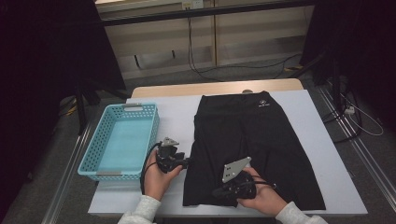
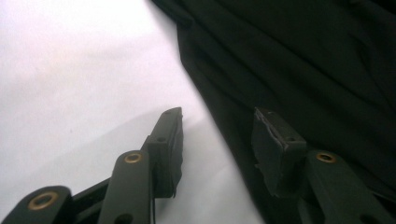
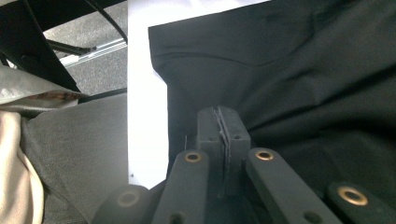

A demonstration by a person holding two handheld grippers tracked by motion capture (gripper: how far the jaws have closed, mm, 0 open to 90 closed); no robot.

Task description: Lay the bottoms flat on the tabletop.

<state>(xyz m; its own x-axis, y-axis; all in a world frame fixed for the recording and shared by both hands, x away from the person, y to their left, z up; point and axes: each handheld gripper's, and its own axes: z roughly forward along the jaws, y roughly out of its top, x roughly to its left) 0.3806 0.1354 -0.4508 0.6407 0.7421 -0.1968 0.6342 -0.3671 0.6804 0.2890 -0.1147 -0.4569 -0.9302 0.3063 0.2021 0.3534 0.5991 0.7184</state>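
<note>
Right tongs sit nearest the camera at about six o'clock on the worktop, their jaws pressed together with a thin fold of the black shorts seemingly pinched at the hem — the right gripper view shows the pads closed flush over dark cloth. Left tongs stand partly apart at the garment's nine o'clock edge; in the left gripper view one pad hovers over the white sheet and the other lies over the fabric, nothing clamped between them. The shorts lie flat at the centre, waistband toward twelve o'clock, with the blue basket empty at nine o'clock. The risk, as I judge it: the left jaws may close on the sheet rather than the hem, or miss the cloth entirely — then a one-sided lift would drag and bunch the garment. The right pinch looks shallow and could slip.
</note>
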